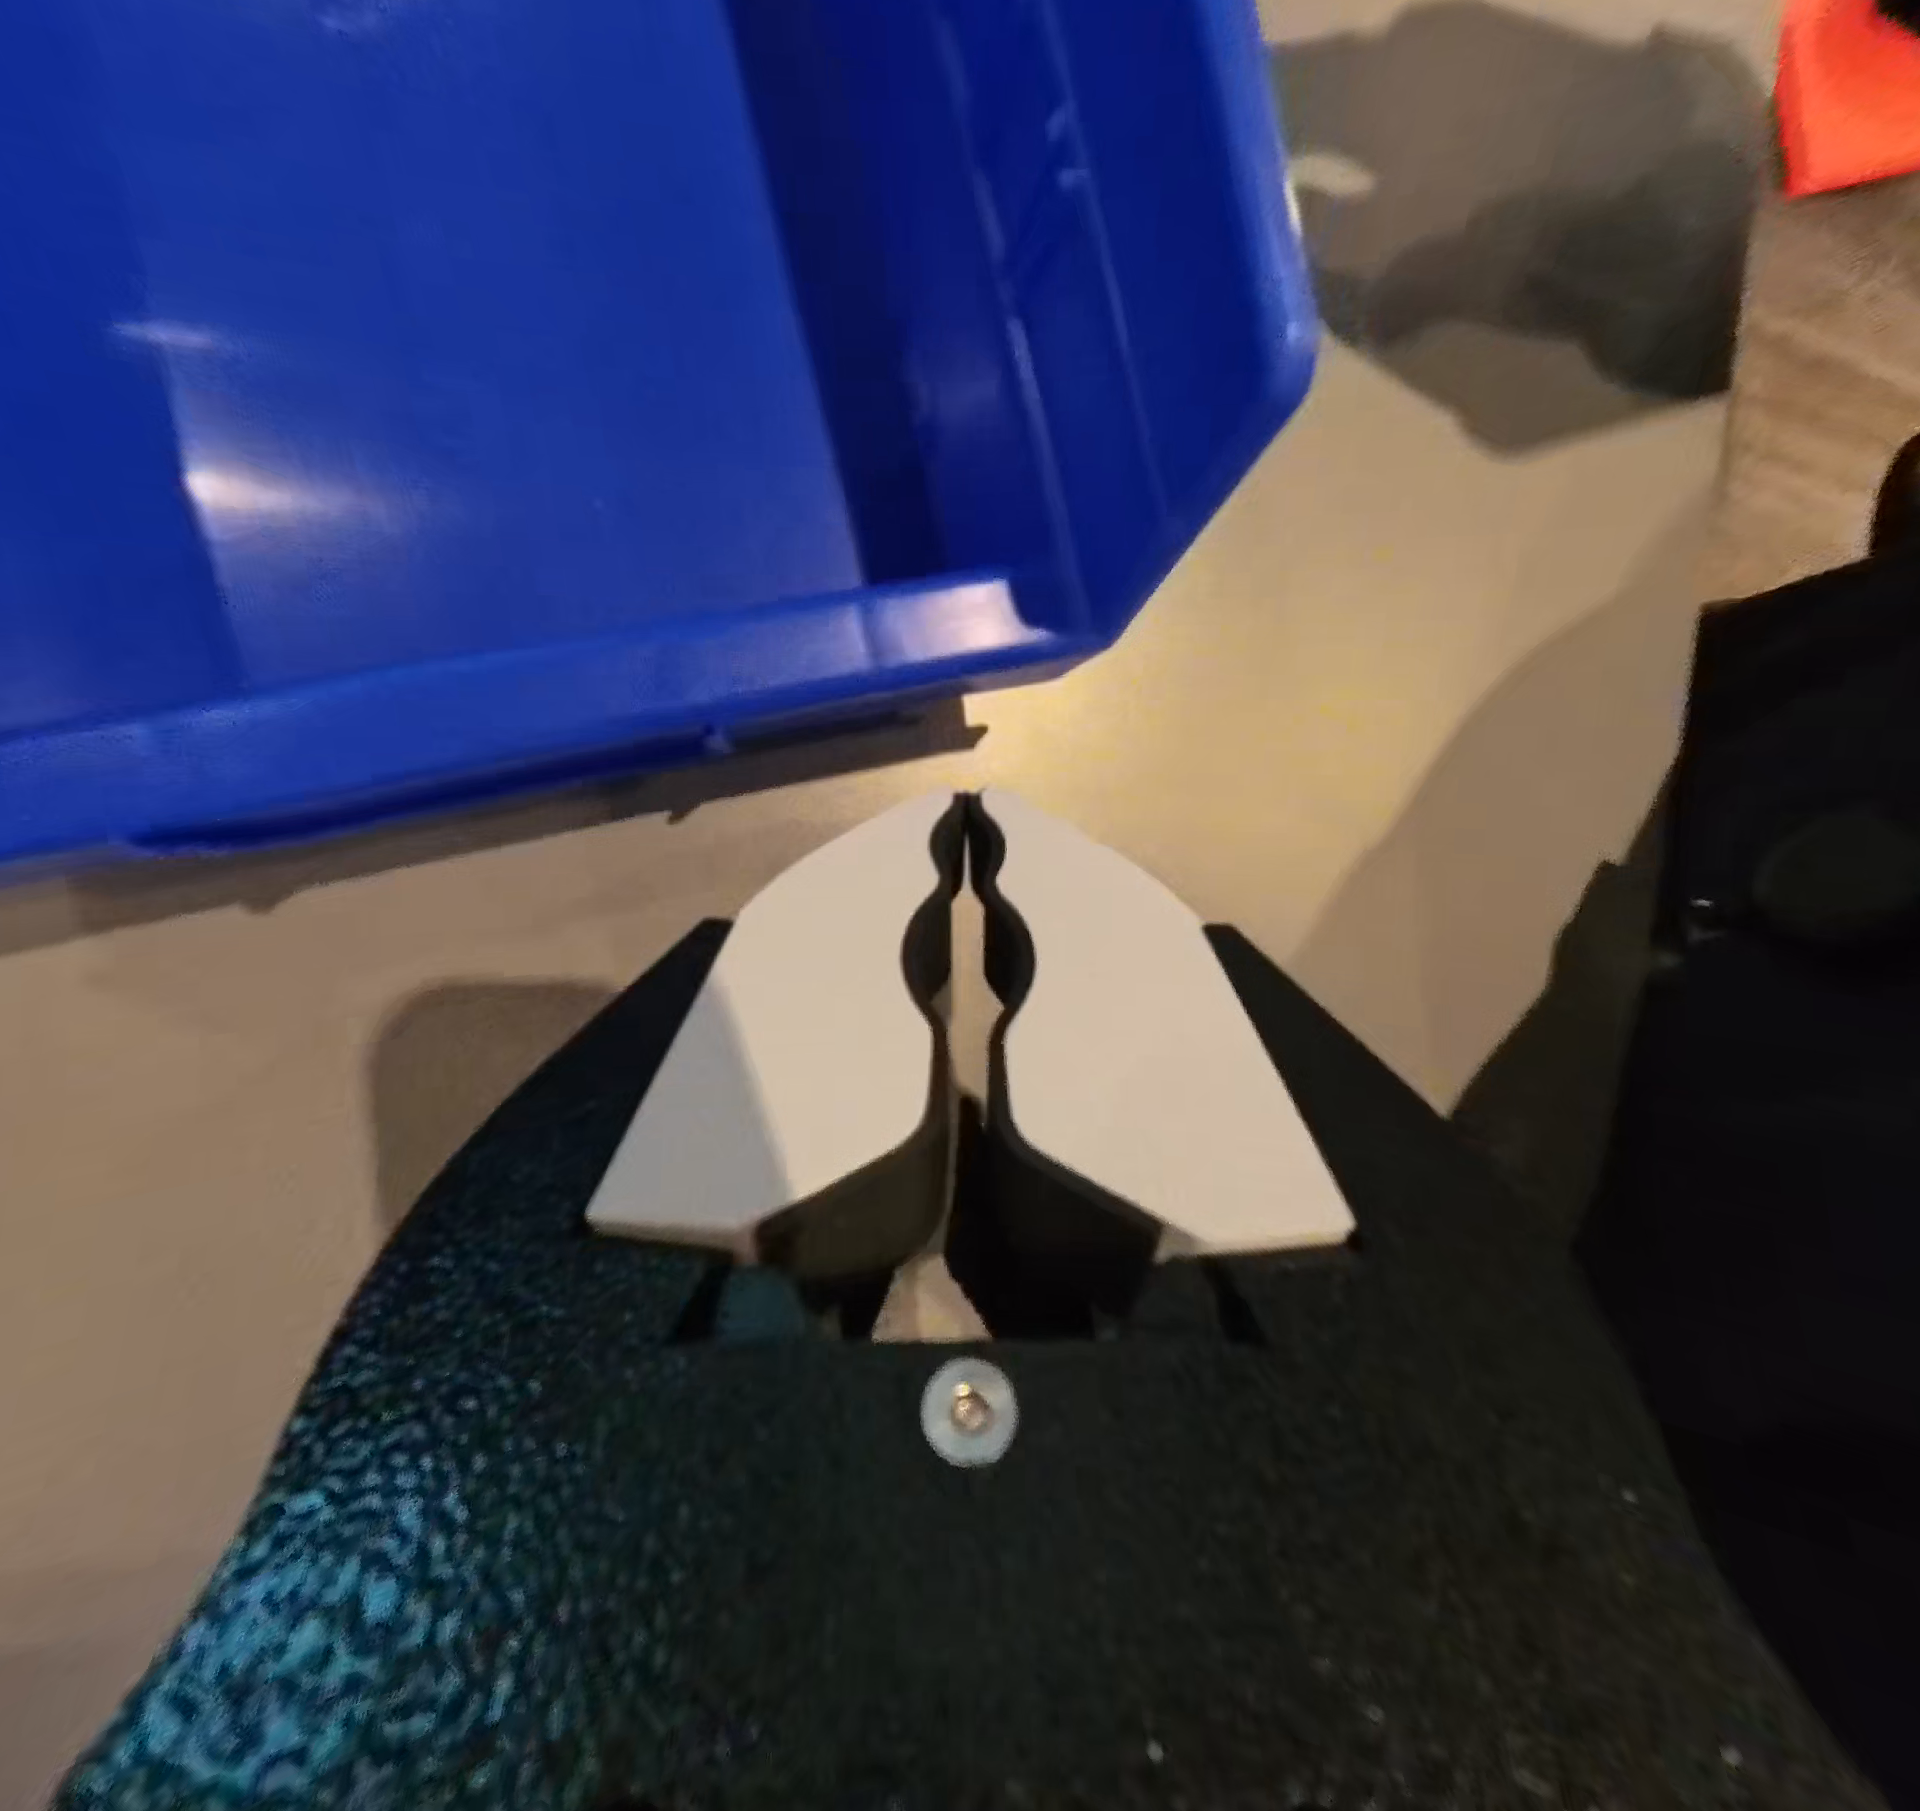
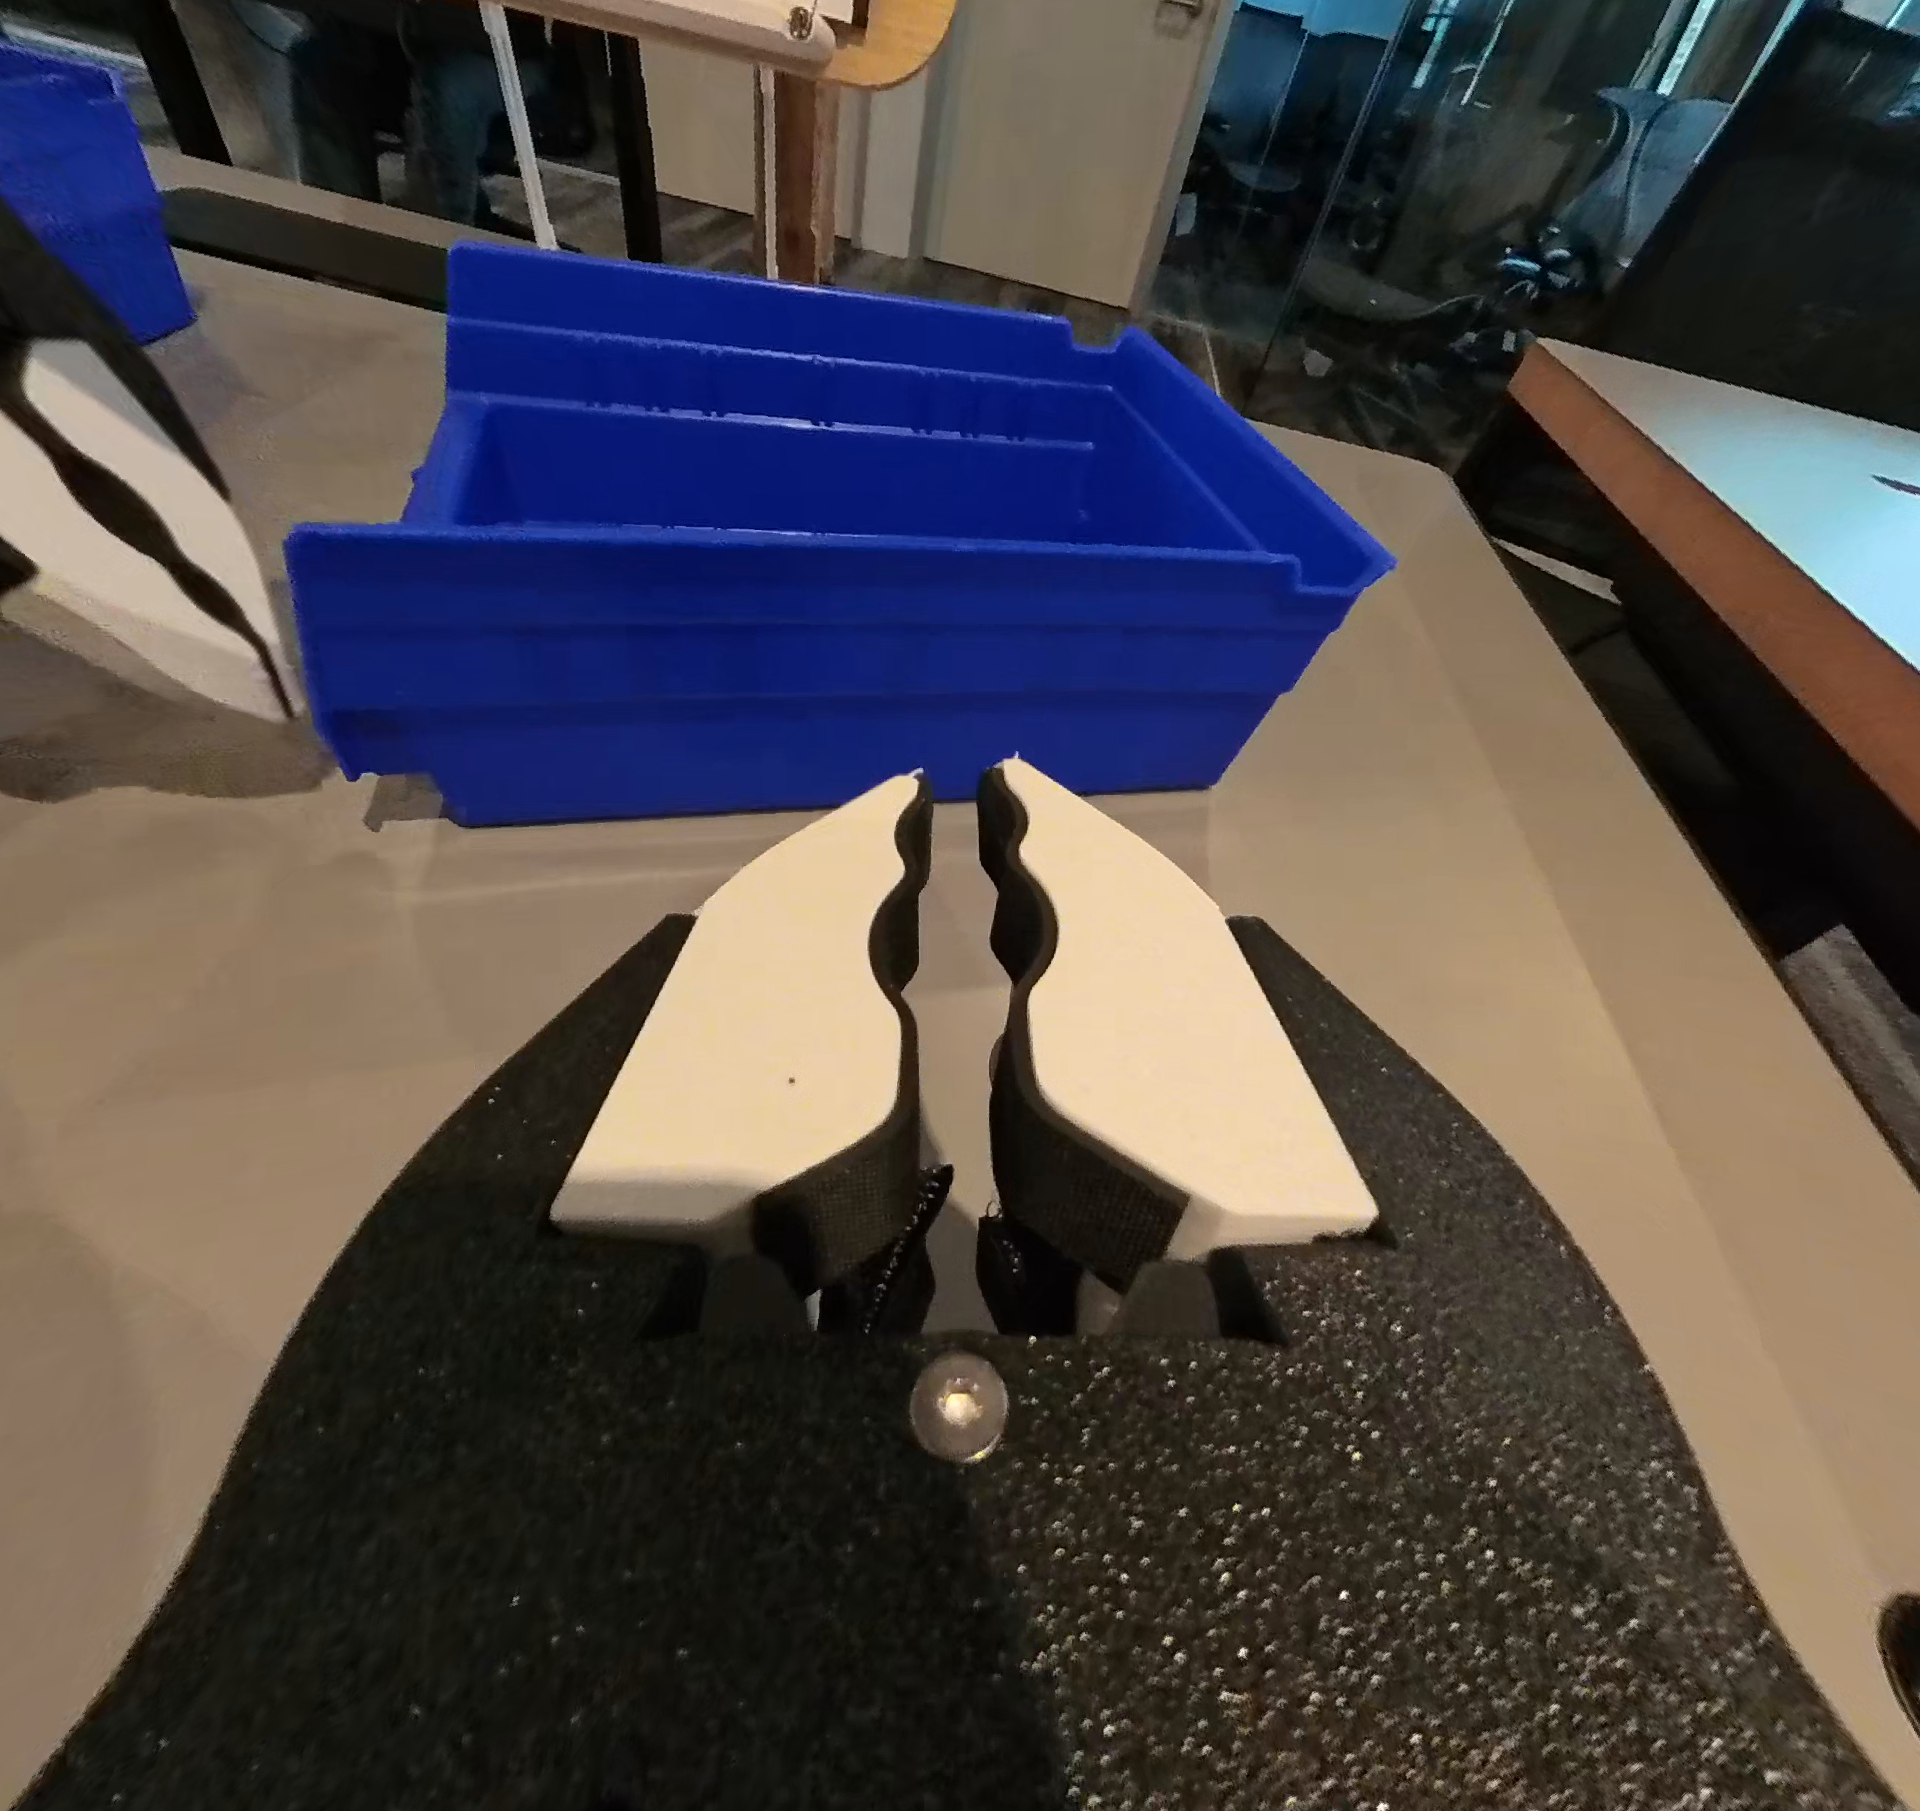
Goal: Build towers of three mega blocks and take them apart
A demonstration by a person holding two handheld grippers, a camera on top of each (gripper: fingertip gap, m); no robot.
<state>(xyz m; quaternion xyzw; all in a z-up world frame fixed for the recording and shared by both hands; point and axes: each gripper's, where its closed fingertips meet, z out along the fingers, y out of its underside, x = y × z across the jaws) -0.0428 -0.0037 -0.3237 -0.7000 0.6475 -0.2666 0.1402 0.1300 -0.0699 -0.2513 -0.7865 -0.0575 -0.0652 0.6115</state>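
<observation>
1. We are working over a grey table that is filling most of both views, and no mega blocks are showing anywhere on it, neither loose nor stacked.
2. We are facing a large blue bin sitting near the far middle of the table; the part of its inside that we are seeing looks bare, though the near wall is hiding some of the floor. A second blue bin is peeking in at the far left.
3. We are holding the left gripper just short of the bin's near rim, its tips meeting and nothing caught between them.
4. We are holding the right gripper a little nearer than the bin's front wall, its fingers parted by a narrow gap and gripping nothing.
5. We are judging that no tower is standing now and none is in hand: either the building is not yet begun or the blocks are lying out of sight, and we cannot tell which.
</observation>
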